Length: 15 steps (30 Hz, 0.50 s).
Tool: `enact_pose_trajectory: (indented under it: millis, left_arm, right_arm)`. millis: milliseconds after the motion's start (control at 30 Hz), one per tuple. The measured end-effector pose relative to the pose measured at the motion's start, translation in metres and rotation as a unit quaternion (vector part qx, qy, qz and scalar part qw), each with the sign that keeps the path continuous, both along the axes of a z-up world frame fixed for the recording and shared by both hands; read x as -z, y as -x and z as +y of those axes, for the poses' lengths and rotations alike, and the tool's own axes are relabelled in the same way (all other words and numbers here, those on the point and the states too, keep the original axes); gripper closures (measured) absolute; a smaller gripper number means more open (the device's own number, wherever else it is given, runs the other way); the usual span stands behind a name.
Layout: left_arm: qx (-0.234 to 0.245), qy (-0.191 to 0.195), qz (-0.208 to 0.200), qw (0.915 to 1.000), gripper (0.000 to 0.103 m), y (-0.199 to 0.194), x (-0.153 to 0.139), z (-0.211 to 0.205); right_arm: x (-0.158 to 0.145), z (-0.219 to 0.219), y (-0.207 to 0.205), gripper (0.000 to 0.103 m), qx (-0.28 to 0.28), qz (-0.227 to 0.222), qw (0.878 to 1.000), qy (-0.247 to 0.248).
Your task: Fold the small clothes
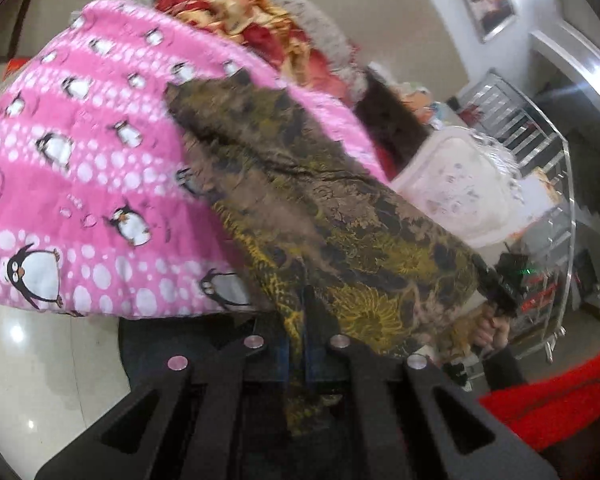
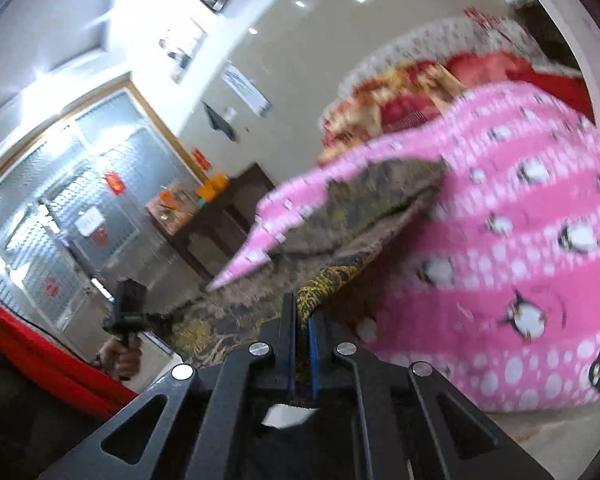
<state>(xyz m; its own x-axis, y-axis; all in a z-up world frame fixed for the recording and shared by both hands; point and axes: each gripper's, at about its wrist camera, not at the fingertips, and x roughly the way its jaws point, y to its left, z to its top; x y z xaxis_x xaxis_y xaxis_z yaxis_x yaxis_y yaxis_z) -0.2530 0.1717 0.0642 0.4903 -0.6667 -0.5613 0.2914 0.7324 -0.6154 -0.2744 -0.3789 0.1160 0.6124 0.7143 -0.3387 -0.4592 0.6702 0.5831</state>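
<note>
A small olive and brown patterned garment (image 1: 320, 216) hangs stretched between my two grippers above a pink penguin blanket (image 1: 80, 184). My left gripper (image 1: 298, 344) is shut on one end of it, the cloth bunched between the fingers. In the left wrist view the right gripper (image 1: 496, 288) shows at the garment's far end, held by a hand (image 1: 496, 330). My right gripper (image 2: 302, 336) is shut on the other end of the garment (image 2: 364, 208), pinched between its blue pads. The left gripper (image 2: 126, 312) shows there too, low at the left, in a hand (image 2: 122, 356).
The pink blanket (image 2: 520, 240) covers a bed, with a red and gold quilt (image 1: 244, 16) behind it. A white padded chair or basket (image 1: 460, 184) and glass shelving (image 1: 548, 216) stand to the right. A dark wooden table (image 2: 220, 216) with orange boxes stands by glass doors. Red cloth (image 1: 552, 400) lies on the floor.
</note>
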Motion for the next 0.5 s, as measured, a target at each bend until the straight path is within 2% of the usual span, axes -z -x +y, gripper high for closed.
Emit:
enact_pose_trajectory:
  millis: [133,233,300,400,500]
  left_arm:
    - [0.034,0.016,-0.022,0.9990,0.099,0.012,-0.026,-0.003]
    - [0.019,0.020,-0.034,0.9990,0.099,0.002,-0.035,-0.001]
    - [-0.016,0.022,-0.036,0.9990,0.099,-0.024,-0.033,0.007]
    - [-0.076,0.006,-0.033,0.9965,0.099,-0.087,-0.025,0.014]
    - [-0.107,-0.009,-0.031,0.9938,0.099,-0.155,-0.019,0.012]
  right_arm:
    - [-0.037,-0.012,0.011,0.097,0.005,-0.031,0.999,-0.009]
    - [-0.042,-0.018,0.001,0.097,0.014,-0.033,0.999,-0.007]
    - [-0.036,-0.021,-0.021,0.097,0.027,-0.026,0.999,-0.008]
    - [-0.016,-0.012,-0.079,0.097,0.050,-0.013,0.999,0.014]
    - [0.004,-0.003,-0.146,0.097,0.084,0.007,0.996,0.035]
